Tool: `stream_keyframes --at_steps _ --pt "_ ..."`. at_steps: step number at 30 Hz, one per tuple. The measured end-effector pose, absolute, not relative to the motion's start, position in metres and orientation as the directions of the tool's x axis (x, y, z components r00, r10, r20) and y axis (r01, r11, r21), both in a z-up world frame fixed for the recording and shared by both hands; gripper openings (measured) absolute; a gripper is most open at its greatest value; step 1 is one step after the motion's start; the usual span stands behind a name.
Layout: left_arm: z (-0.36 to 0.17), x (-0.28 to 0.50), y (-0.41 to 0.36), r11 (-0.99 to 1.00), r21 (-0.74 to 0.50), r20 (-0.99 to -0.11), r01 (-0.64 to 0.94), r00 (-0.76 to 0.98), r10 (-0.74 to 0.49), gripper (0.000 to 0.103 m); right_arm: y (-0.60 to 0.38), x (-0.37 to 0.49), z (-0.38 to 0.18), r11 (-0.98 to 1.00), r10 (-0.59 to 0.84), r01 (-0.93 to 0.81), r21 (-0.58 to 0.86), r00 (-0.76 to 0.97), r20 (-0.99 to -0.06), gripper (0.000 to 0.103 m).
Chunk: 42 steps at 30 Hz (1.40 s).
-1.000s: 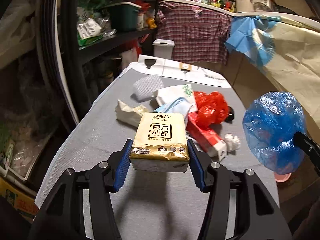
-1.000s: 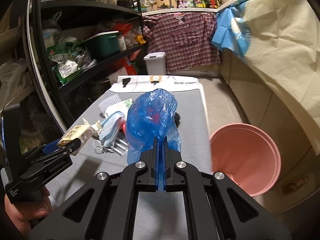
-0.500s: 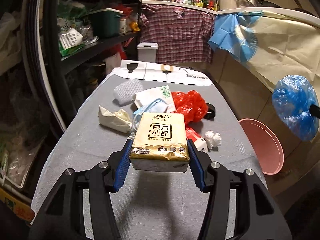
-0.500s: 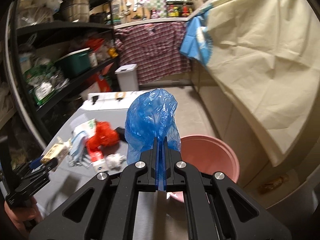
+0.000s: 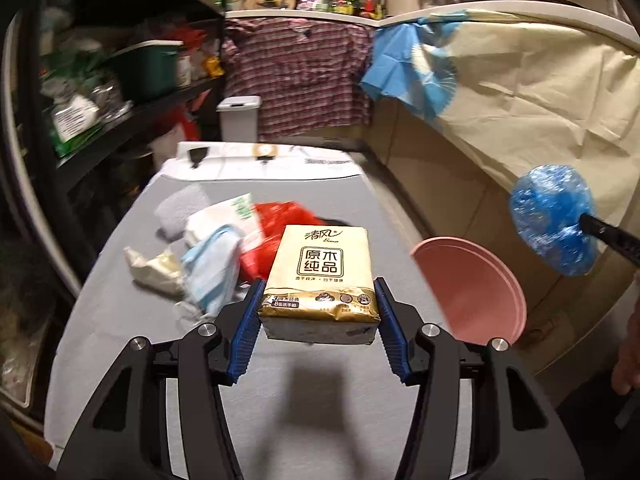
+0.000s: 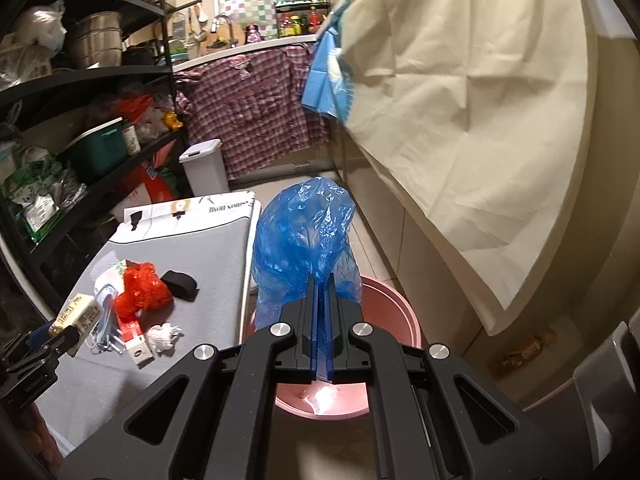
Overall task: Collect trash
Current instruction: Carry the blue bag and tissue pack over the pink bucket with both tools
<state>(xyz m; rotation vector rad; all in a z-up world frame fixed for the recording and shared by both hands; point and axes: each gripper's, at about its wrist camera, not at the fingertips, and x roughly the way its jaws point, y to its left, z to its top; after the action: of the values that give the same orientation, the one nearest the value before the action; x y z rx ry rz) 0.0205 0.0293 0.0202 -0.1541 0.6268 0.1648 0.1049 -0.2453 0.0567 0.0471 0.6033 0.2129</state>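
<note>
My left gripper point(image 5: 319, 304) is shut on a gold tissue pack point(image 5: 320, 276) and holds it above the grey board point(image 5: 312, 408). My right gripper point(image 6: 320, 292) is shut on a crumpled blue plastic bag point(image 6: 304, 236), held over the pink bucket point(image 6: 394, 312) beside the board. The bag point(image 5: 554, 218) and the bucket point(image 5: 472, 284) also show in the left wrist view, to the right. The tissue pack point(image 6: 78, 312) shows at the left of the right wrist view.
On the board lie a red plastic bag point(image 6: 140, 292), a black item point(image 6: 180, 284), a white paper wad point(image 6: 162, 336), a blue face mask point(image 5: 212, 264), a cream wrapper point(image 5: 154, 270) and a white packet point(image 5: 220, 216). Dark shelves point(image 6: 80, 136) stand left; a cloth-covered counter point(image 6: 480, 120) stands right.
My right gripper has carried the blue bag rightward off the board to above the pink bucket. My left gripper has swung right with the tissue pack, toward the bucket.
</note>
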Motion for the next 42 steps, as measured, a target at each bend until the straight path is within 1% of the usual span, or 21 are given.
stream_keyframes --at_steps 6,16,26,32,42 --pt "0.025 0.041 0.002 0.987 -0.091 -0.587 -0.133 0.808 0.055 0.053 -0.254 0.114 0.051 0.98 0.2 -0.169 0.106 0.803 -0.561 0.003" --pt "0.018 0.082 -0.037 0.995 -0.091 -0.601 -0.035 0.799 -0.027 0.053 -0.26 0.133 0.043 0.982 0.187 -0.151 0.111 0.799 -0.571 0.003" --pt "0.002 0.12 -0.06 0.995 -0.099 -0.626 0.021 0.776 -0.079 0.053 -0.27 0.162 0.025 0.987 0.163 -0.125 0.104 0.769 -0.618 0.003" --pt "-0.006 0.139 -0.073 0.993 -0.1 -0.633 0.059 0.766 -0.109 0.053 -0.27 0.169 0.018 0.986 0.167 -0.129 0.106 0.76 -0.628 0.003" --pt "-0.025 0.158 -0.083 0.989 -0.123 -0.672 0.082 0.727 -0.143 0.053 -0.274 0.18 0.011 0.987 0.162 -0.109 0.121 0.747 -0.644 0.003"
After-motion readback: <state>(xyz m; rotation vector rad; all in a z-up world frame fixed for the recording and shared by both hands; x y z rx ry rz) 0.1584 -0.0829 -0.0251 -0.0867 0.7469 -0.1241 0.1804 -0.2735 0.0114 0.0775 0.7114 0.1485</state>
